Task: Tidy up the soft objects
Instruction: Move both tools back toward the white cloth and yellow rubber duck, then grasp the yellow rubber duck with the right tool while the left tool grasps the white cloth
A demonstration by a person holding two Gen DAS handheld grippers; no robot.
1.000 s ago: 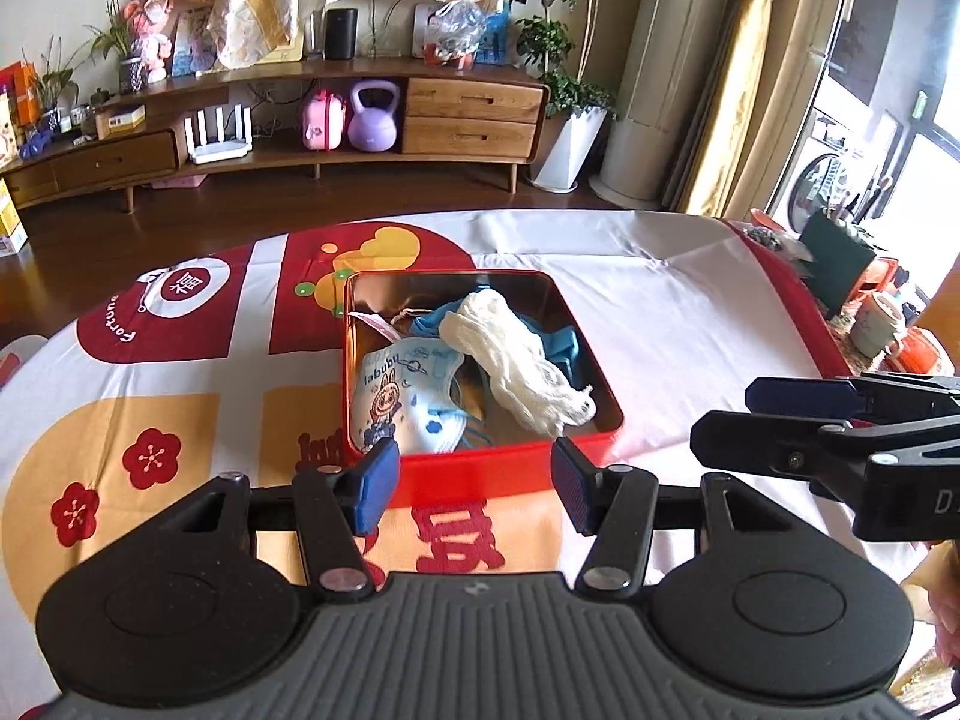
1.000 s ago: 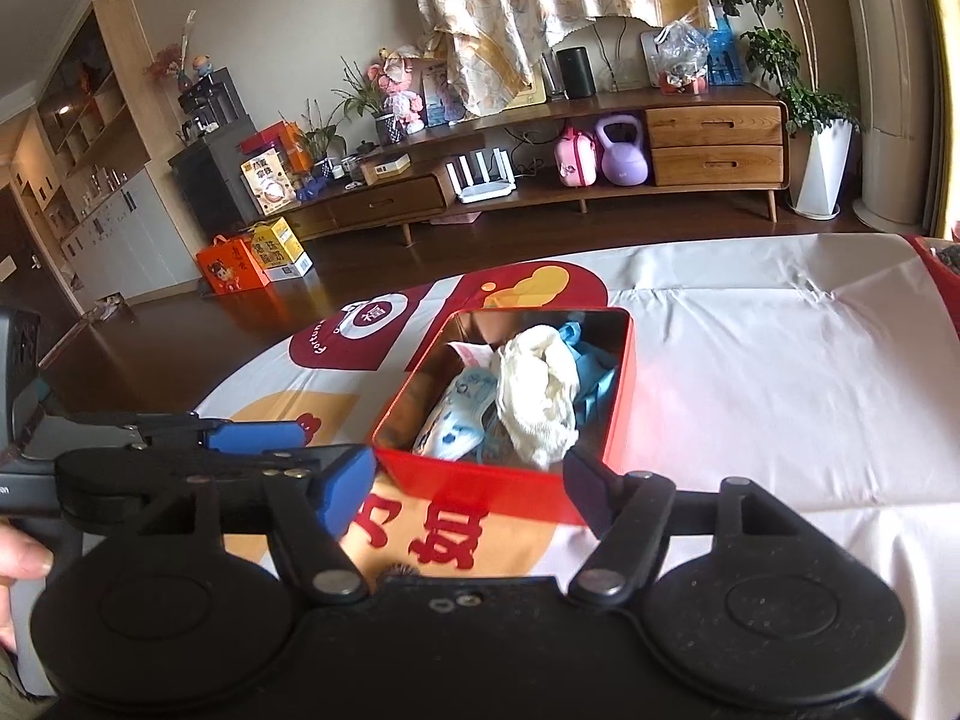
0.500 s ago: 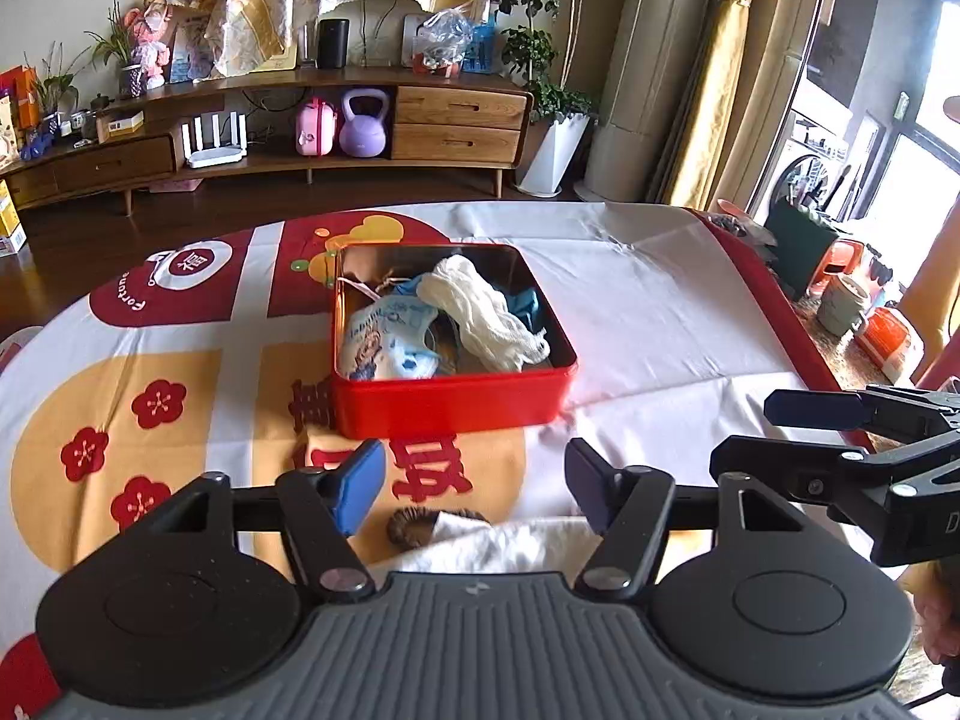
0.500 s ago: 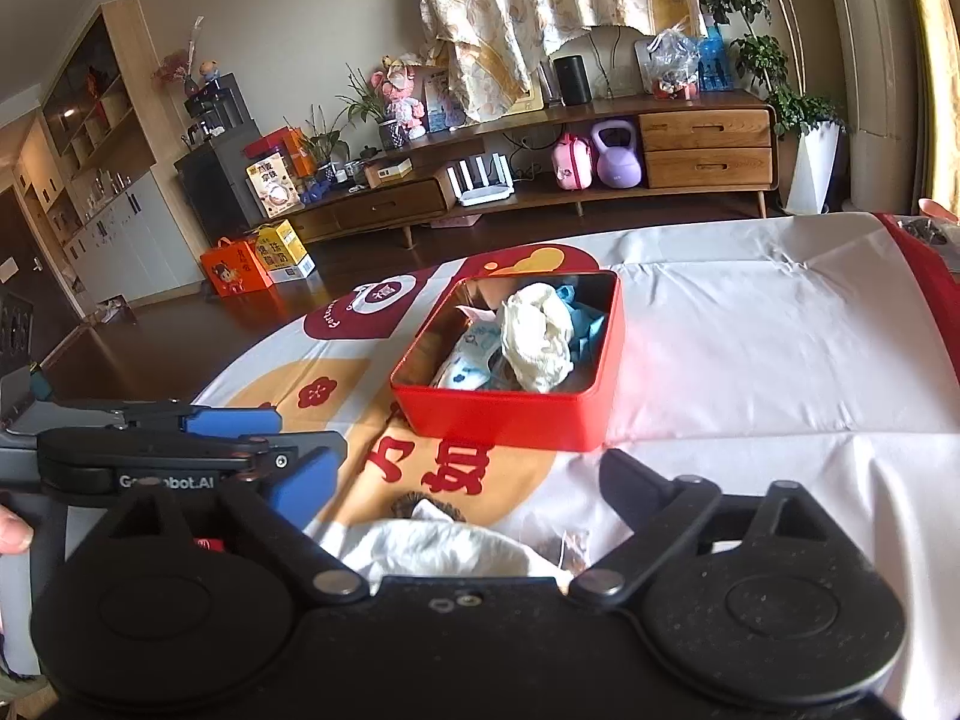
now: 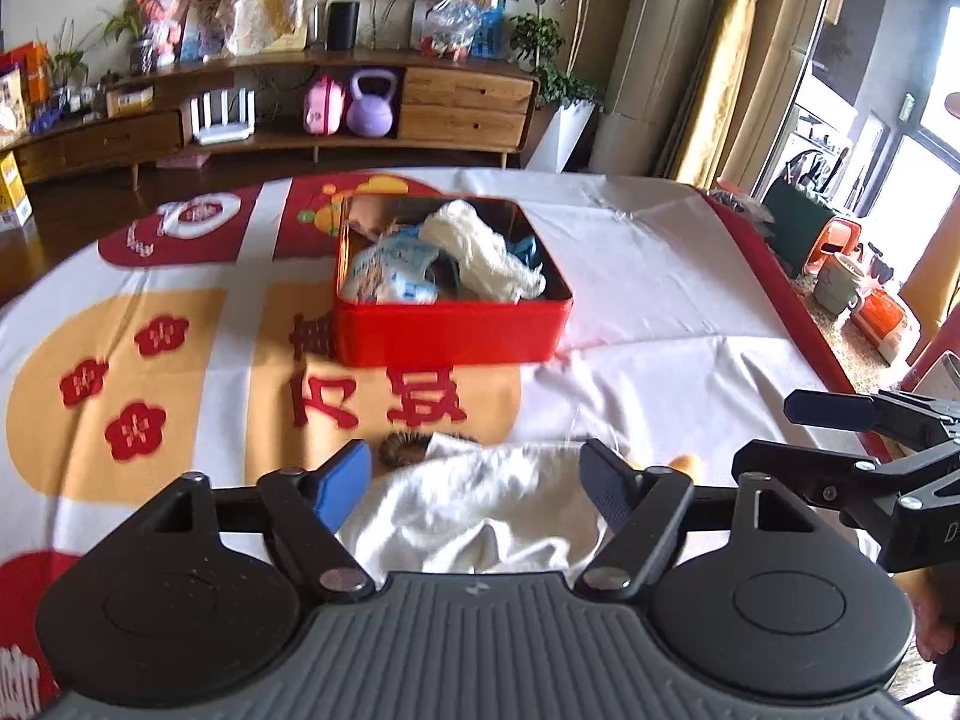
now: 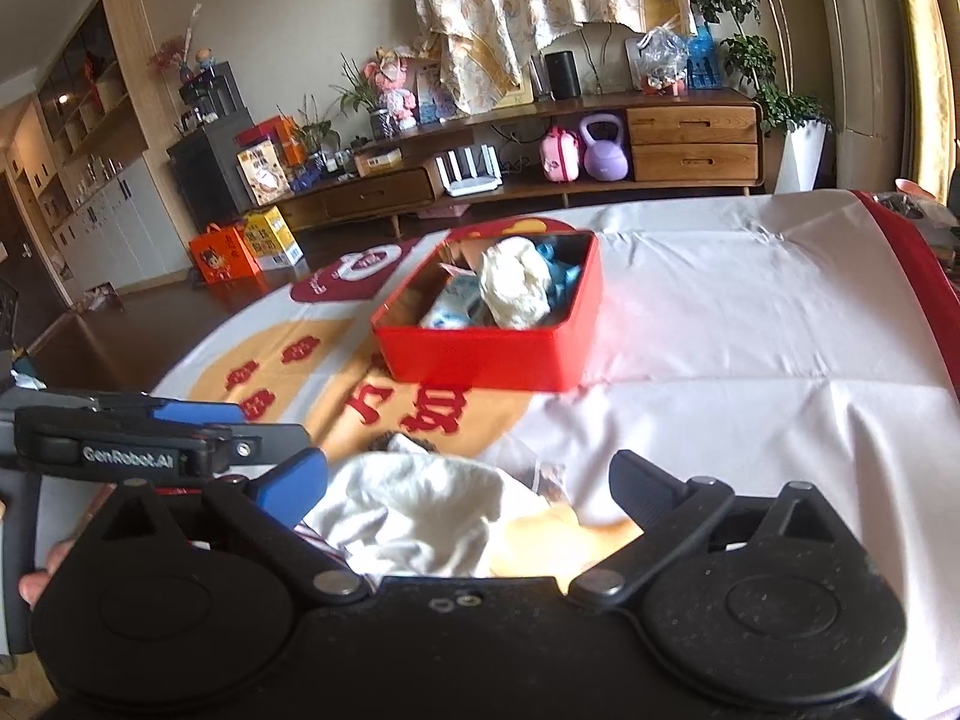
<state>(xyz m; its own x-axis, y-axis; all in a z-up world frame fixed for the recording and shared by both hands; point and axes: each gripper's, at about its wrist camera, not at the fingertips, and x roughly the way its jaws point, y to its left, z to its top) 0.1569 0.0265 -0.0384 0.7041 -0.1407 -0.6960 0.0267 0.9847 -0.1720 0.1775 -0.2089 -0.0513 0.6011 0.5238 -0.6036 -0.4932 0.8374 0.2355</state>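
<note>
A crumpled white cloth [image 5: 474,504] lies between both grippers' spread fingers [image 5: 345,480], short of the red tin [image 5: 450,330].

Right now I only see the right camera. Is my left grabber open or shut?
Observer: Open. In its own camera the left grabber has its fingers spread wide, with the white cloth lying in the gap, not pinched.
Operator: Is there anything past the right side of the table?
Observer: Yes. A mug stands beyond the right edge of the table, lower down. Your view cuts it off.
</note>
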